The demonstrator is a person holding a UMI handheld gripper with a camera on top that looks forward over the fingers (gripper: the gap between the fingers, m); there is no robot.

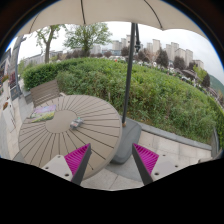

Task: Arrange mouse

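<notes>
A round slatted wooden table (60,140) stands ahead and to the left of my fingers. A small pale object (77,123), too small to name with certainty but possibly the mouse, lies on its far right part. A flat greenish mat (42,117) lies on its far left part. My gripper (112,150) is open and empty, held above the paved floor beside the table's near right edge. Its magenta pads (75,157) face each other with a wide gap between them.
An umbrella pole (128,90) on a grey base (125,142) stands just beyond the fingers, right of the table. A wooden bench (43,92) stands behind the table. A green hedge (160,95) bounds the terrace, with a low stone edge (185,145) at the right.
</notes>
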